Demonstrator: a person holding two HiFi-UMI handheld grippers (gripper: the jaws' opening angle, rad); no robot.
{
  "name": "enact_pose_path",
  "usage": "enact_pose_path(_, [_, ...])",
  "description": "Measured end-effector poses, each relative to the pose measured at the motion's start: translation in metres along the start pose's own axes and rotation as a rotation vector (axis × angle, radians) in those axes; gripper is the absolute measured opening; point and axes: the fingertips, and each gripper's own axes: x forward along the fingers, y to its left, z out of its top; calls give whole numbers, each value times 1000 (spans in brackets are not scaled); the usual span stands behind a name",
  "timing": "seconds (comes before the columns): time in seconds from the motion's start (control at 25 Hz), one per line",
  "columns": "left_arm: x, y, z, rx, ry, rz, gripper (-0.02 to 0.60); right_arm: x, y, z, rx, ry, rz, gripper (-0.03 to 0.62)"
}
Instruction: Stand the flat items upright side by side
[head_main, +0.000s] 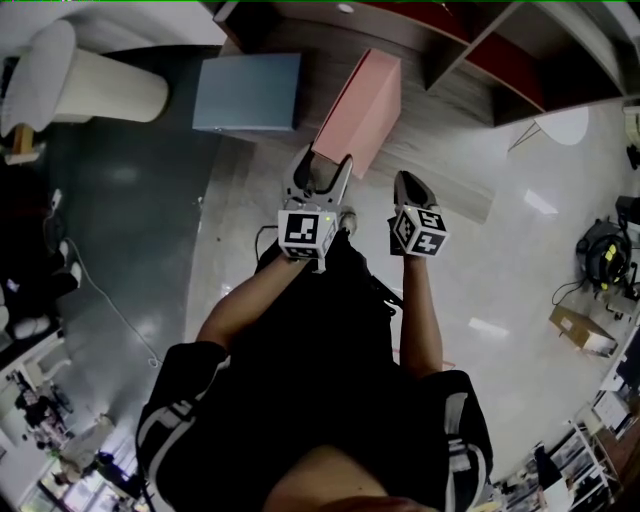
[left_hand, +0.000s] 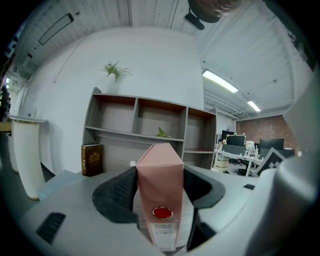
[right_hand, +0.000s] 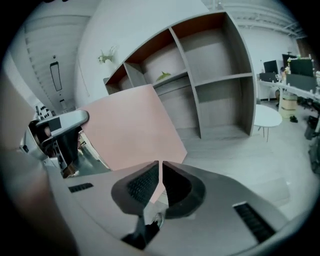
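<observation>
Jutting ahead toward the shelf (left_hand: 145, 120), the pink binder (head_main: 358, 110) is pinched at its spine end by the left gripper (head_main: 322, 168), jaws spread wide around it. Such a long lever may twist loose or topple when set down. The blue binder (head_main: 247, 92) lies flat ahead-left. Just right, the right gripper (head_main: 412, 185), pressed together on nothing, lends no support.

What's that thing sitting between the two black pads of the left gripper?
A pink box file, seen spine-on; the left gripper is clamped on its sides. The left gripper view shows it.
</observation>
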Motion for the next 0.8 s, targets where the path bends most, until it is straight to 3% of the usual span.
enact_pose_path(0.44, [1, -7, -1, 33, 11, -53, 288, -38, 21, 15, 6, -89, -95, 37])
enact_pose_path(0.8, [2, -16, -1, 75, 34, -84, 287, -95, 43, 37, 28, -240, -219, 26])
